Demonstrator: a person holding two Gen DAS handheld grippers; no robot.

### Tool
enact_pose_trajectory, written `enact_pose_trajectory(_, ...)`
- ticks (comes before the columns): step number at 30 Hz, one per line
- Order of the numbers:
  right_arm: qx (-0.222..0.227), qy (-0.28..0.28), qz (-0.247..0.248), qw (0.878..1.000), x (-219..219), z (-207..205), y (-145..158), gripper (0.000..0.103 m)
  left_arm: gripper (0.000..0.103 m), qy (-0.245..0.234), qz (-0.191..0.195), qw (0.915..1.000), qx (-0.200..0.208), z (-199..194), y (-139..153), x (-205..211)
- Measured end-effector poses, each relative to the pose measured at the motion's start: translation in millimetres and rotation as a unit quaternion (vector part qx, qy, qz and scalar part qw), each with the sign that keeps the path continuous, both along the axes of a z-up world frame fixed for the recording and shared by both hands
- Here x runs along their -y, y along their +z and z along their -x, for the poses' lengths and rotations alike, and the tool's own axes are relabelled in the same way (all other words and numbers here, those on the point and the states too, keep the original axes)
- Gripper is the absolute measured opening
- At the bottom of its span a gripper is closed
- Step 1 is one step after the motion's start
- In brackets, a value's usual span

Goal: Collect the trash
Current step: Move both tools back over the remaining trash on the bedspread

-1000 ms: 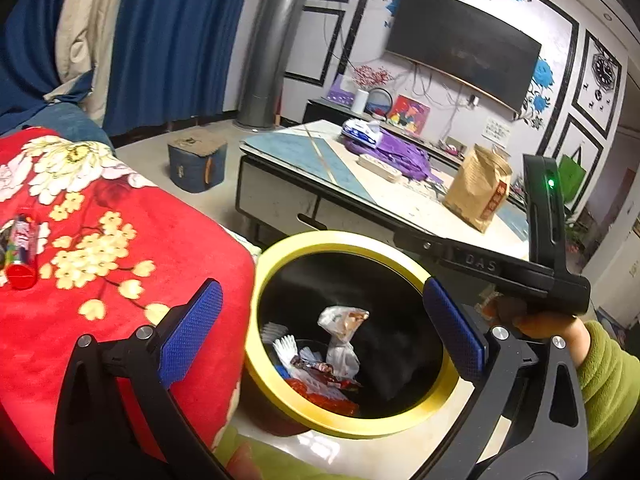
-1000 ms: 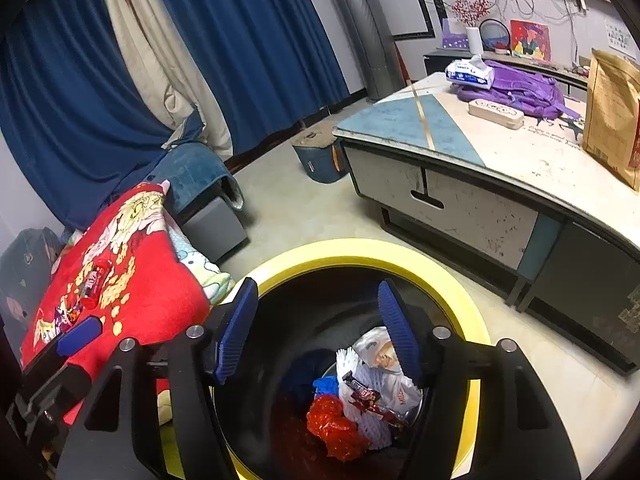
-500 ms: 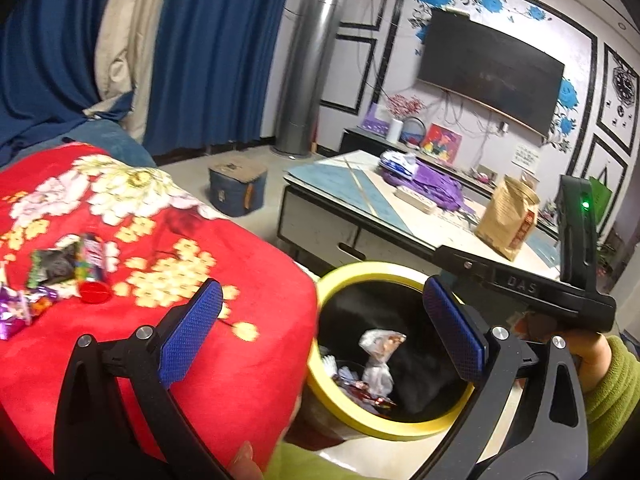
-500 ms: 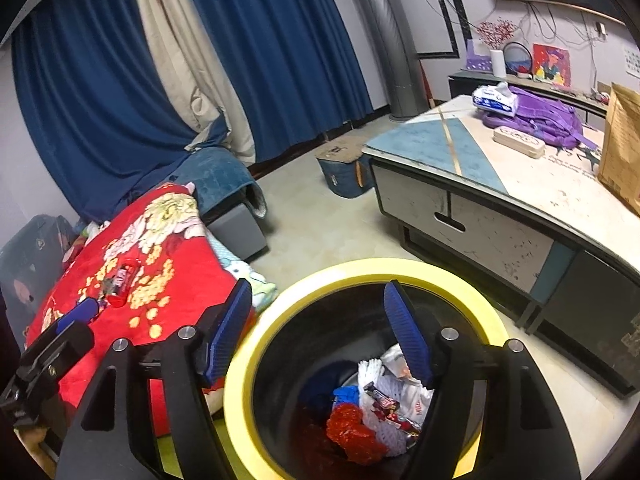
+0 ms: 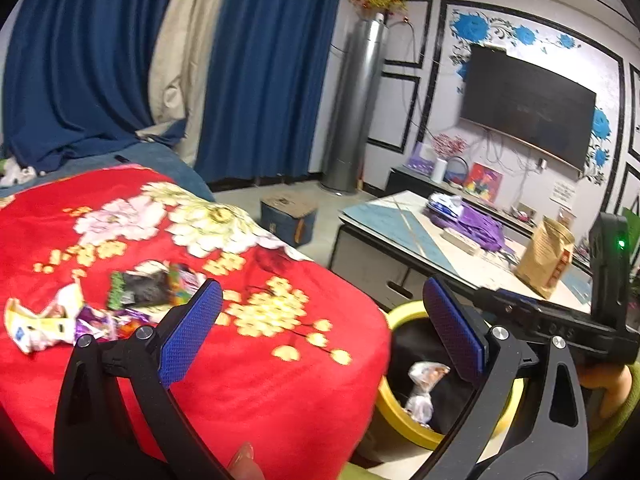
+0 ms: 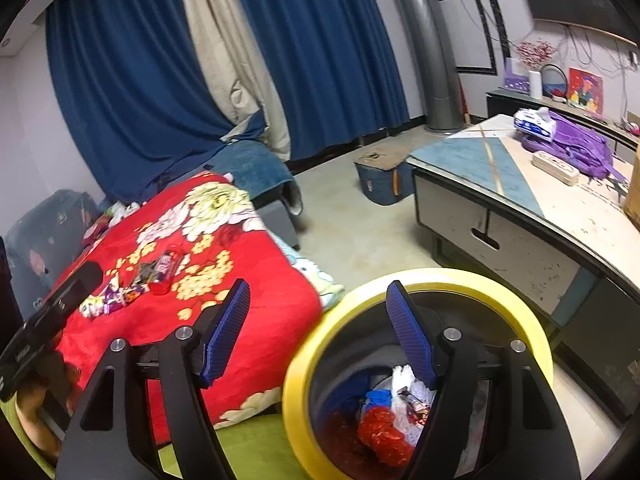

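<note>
Swinging from the yellow-rimmed bin (image 5: 404, 420), lower right, the left gripper (image 5: 320, 332), fingers wide and empty, now faces wrappers (image 5: 100, 312) on the red blanket (image 5: 260, 380), lower left.

Both wrist cameras look down from close above the blanket (image 5: 224, 360) edge toward the curtains (image 6: 132, 80); both catch the bin (image 6: 460, 280) and coffee table (image 5: 400, 224).

Red floral blanket (image 5: 248, 360), yellow-rimmed black bin (image 6: 460, 280), blue curtains (image 5: 272, 72).
</note>
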State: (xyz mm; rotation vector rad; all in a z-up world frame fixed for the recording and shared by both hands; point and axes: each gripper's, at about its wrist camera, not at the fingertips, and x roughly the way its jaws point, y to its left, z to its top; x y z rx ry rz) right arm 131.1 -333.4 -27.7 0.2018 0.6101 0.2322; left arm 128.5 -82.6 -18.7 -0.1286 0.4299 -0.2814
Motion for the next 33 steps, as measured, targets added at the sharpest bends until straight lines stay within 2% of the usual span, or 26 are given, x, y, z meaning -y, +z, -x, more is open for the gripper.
enact_pose_trajectory(14, 0.012, 0.069, 0.011, 0.997, -53.2, 4.1, 12.3, 0.069, 0.092, 0.069, 0.009, 0.9972, 0.027, 10.1, 17.9, -50.7)
enact_pose_trajectory(33, 0.008, 0.169, 0.04, 0.985, -146.3, -3.1, 10.7, 0.069, 0.092, 0.163, 0.039, 0.9857, 0.013, 16.3, 21.5, -127.5)
